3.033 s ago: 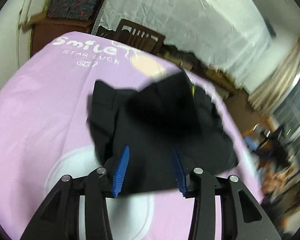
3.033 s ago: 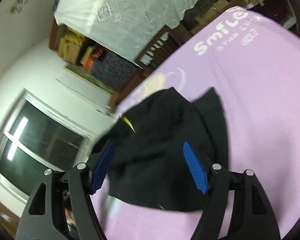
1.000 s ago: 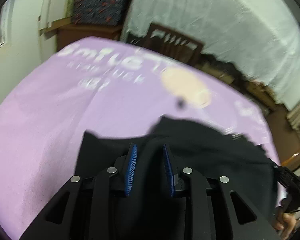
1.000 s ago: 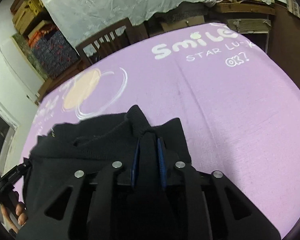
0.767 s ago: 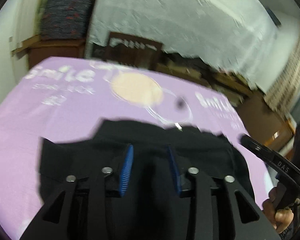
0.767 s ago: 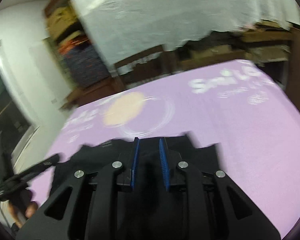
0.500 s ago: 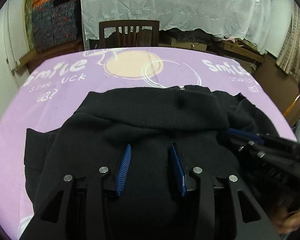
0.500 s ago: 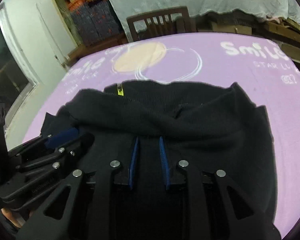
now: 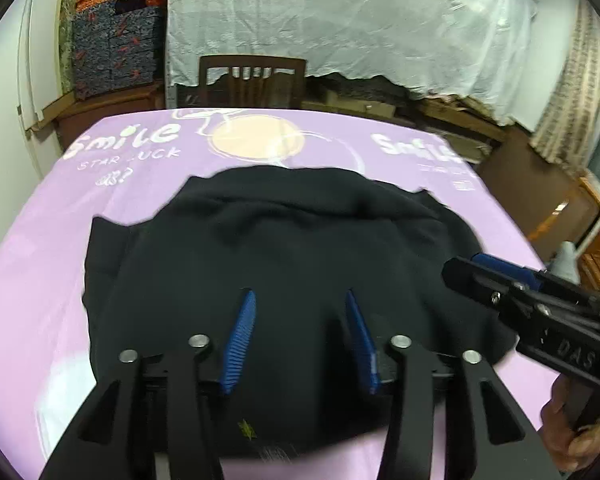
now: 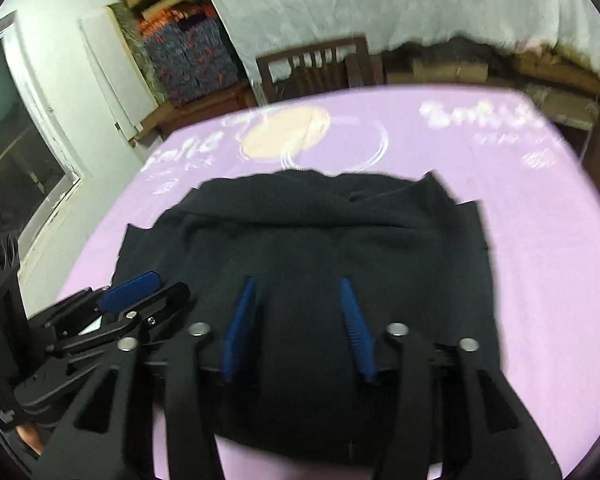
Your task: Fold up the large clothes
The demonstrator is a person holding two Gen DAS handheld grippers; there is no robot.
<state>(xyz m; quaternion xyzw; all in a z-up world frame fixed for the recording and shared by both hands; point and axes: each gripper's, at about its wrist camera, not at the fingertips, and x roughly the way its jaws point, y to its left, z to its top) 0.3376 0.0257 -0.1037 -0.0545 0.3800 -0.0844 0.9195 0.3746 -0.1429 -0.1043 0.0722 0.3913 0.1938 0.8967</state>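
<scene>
Both grippers, left [image 9: 298,338] and right [image 10: 296,328], hover with jaws wide over the soft, limp black sweater [image 9: 284,264], best pinched at its edges.

Sweater [image 9: 300,240] lay on table cloth [image 9: 40,260], chair [image 9: 252,80] behind.
Left gripper [image 9: 300,332] and right gripper [image 10: 296,328] hung over sweater's near half, side by side.

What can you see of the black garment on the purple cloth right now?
The black garment looks like a thick knit top, lying bunched and partly folded on the purple tablecloth, a rolled band across its far edge and a small yellow mark near its front hem. Both the left gripper and right gripper are open above it.
</scene>
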